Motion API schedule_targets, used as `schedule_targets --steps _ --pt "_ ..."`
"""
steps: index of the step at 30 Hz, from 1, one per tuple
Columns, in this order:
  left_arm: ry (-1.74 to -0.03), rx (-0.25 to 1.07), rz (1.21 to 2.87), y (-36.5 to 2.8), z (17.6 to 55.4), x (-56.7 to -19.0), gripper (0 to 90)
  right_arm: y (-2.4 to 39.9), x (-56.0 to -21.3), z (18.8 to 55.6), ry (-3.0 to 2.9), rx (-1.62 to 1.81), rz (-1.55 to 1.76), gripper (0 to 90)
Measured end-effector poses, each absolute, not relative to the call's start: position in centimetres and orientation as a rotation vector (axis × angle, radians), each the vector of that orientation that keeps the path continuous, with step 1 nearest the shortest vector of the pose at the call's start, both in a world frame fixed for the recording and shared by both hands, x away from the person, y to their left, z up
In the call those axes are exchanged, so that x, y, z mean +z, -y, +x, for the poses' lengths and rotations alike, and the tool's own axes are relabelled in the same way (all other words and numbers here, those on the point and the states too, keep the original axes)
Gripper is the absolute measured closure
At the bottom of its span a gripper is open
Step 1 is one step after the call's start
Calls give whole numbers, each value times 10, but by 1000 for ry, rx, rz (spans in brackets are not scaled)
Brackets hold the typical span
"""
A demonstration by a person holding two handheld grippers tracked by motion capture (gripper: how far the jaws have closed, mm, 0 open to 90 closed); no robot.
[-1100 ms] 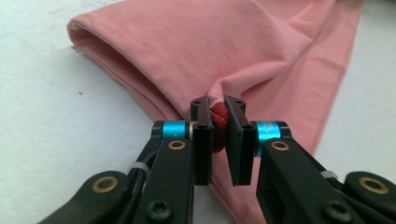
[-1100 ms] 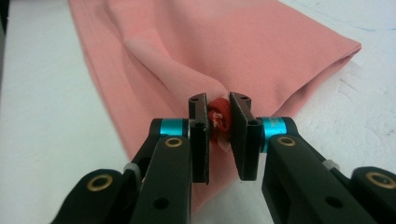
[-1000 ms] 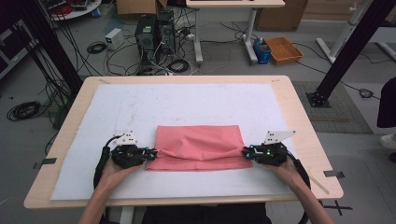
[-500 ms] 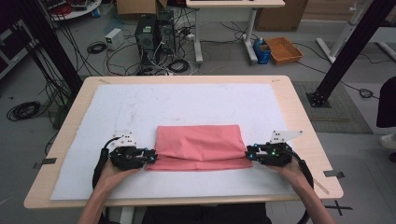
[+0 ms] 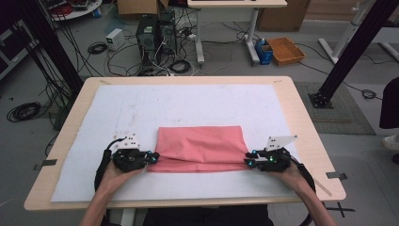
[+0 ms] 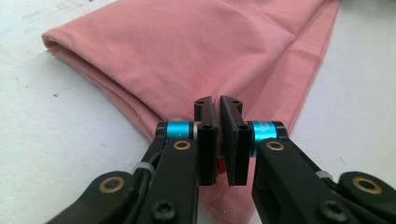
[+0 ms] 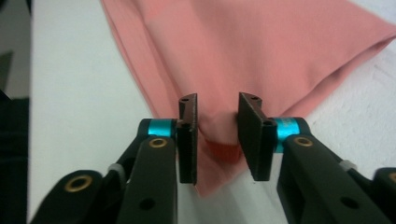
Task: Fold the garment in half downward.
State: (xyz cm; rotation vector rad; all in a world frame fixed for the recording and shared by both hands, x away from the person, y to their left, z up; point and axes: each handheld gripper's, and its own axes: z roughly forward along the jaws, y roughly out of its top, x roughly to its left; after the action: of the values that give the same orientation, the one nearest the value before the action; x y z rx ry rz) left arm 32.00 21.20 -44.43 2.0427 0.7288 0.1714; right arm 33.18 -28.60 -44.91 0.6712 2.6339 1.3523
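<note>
Where the white mat (image 5: pixel 188 113) covers the table, the folded pink cloth (image 5: pixel 200 148) lies on its near half, the left gripper (image 5: pixel 153 159) and right gripper (image 5: pixel 248 162) at the cloth's near corners. In the left gripper view, the jaws have just clenched on the cloth's corner (image 6: pixel 219 154). In the right gripper view, the jaws, lately closing, straddle a bunched corner (image 7: pixel 217 128), their contact unclear.

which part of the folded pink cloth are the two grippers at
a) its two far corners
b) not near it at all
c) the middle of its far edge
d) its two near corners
d: in the high view the left gripper and right gripper sit at the near corners of the folded pink cloth.
</note>
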Motion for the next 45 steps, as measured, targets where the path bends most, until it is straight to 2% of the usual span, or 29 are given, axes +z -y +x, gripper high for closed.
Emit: schedule_targets --steps 2,5,17,30,32,36,40,45 --pt "-732 168 2038 -212 320 -445 847 283 -449 331 -2645 1307 647 811" --pt "-721 164 2045 -213 319 -443 847 282 -448 331 -2634 1296 642 863" --pt "-672 69 2127 -214 312 -445 848 292 -448 326 -2691 1322 676 874" --pt "-645 31 2172 -217 310 -441 848 297 -443 325 -2747 1334 675 874" --pt "-636 1 2173 -219 310 -440 836 298 -444 325 -2766 1344 674 870" --pt "-627 1 2149 -223 308 -432 746 300 -438 323 -2758 1416 657 823" --pt "-644 82 2082 -226 308 -424 673 302 -430 323 -2687 1503 679 716" --pt "-669 188 2050 -216 308 -430 667 292 -427 323 -2587 1491 715 681"
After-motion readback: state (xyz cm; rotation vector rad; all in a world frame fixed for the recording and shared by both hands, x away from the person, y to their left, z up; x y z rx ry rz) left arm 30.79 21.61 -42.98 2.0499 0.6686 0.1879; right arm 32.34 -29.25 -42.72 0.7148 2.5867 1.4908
